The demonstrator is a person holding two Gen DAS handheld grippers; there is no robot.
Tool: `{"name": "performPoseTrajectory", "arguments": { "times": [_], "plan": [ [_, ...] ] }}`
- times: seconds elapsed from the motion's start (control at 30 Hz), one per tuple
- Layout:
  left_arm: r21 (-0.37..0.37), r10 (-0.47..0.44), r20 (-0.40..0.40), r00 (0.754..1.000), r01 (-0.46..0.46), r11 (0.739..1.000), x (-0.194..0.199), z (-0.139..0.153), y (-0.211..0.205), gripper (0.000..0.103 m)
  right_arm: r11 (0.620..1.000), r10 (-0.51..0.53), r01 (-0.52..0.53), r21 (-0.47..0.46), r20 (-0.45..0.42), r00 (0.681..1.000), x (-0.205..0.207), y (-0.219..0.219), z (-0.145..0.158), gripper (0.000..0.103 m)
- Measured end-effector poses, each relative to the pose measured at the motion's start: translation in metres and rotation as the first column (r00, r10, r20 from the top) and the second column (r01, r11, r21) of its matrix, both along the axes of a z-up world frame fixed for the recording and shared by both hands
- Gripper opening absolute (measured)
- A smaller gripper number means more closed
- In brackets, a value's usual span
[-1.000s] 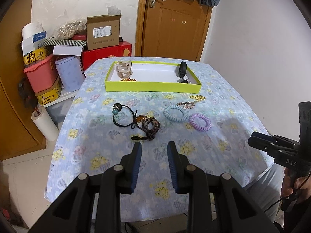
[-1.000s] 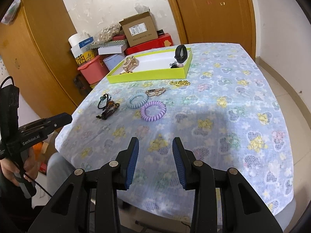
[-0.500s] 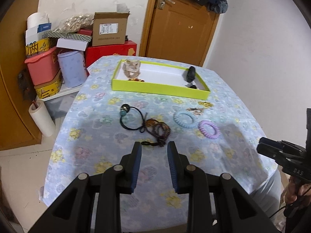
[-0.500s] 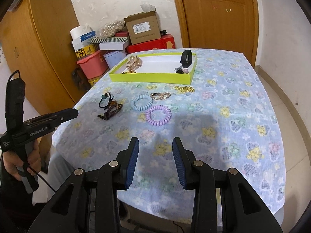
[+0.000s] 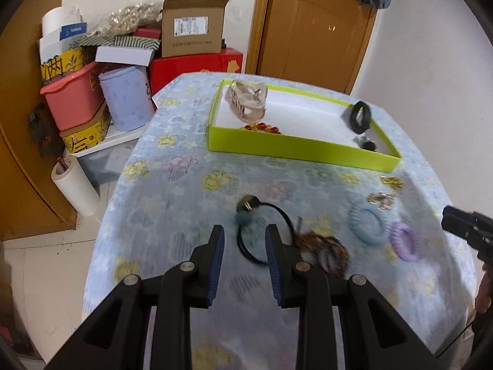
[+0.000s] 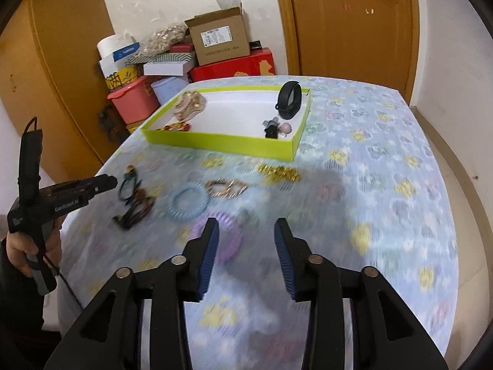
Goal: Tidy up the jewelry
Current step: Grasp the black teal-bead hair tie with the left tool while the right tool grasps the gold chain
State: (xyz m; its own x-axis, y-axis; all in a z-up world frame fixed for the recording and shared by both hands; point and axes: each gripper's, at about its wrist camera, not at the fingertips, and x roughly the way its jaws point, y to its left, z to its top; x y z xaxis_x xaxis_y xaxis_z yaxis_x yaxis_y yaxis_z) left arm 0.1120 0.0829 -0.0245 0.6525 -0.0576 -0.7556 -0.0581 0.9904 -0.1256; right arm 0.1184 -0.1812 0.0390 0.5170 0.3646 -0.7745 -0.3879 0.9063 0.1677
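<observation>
Both spread: left gripper [image 5: 243,240] over black hair tie [image 5: 265,234], right gripper [image 6: 246,237] seemingly above purple coil [image 6: 228,240].

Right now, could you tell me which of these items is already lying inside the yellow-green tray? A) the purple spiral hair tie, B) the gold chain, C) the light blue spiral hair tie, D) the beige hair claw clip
D: the beige hair claw clip sits in the far left corner of the yellow-green tray, while the purple spiral hair tie, light blue spiral hair tie and gold chain lie on the tablecloth outside it.
</observation>
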Motion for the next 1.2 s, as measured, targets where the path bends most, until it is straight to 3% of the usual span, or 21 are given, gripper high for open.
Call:
{"name": "performPoseTrajectory", "arguments": {
  "times": [0.37,0.63,0.7,0.73,0.77,0.9,1.2],
  "plan": [
    [0.030,-0.054,-0.014,0.998,0.054,0.998,0.028,-0.012,-0.001,0.035,0.997,0.017,-0.018,-0.072,-0.023,1.000,0.068,0.006,-0.029,0.048],
    [0.072,-0.070,-0.021,0.997,0.071,0.995,0.036,-0.011,-0.006,0.035,0.987,0.030,-0.032,-0.156,-0.012,0.999,0.081,0.019,-0.040,0.048],
    [0.093,-0.076,-0.025,0.997,0.078,0.993,0.038,-0.011,-0.010,0.035,0.980,0.042,-0.040,-0.194,0.009,0.999,0.077,0.026,-0.041,0.036],
    [0.102,-0.079,-0.027,0.996,0.082,0.991,0.038,-0.012,-0.011,0.035,0.980,0.052,-0.049,-0.191,0.011,0.999,0.076,0.027,-0.041,0.019],
    [0.113,-0.084,-0.028,0.996,0.086,0.990,0.039,-0.012,-0.013,0.035,0.981,0.055,-0.052,-0.188,0.010,0.998,0.075,0.029,-0.041,0.010],
    [0.127,-0.118,-0.027,0.993,0.120,0.985,0.039,-0.011,-0.020,0.014,0.980,0.046,-0.043,-0.195,0.014,0.999,0.074,0.031,-0.041,0.010],
    [0.070,-0.109,-0.023,0.994,0.111,0.991,0.034,-0.010,-0.020,0.014,0.992,0.028,-0.029,-0.122,-0.012,1.000,0.069,0.019,-0.036,0.005]
  ]
}}
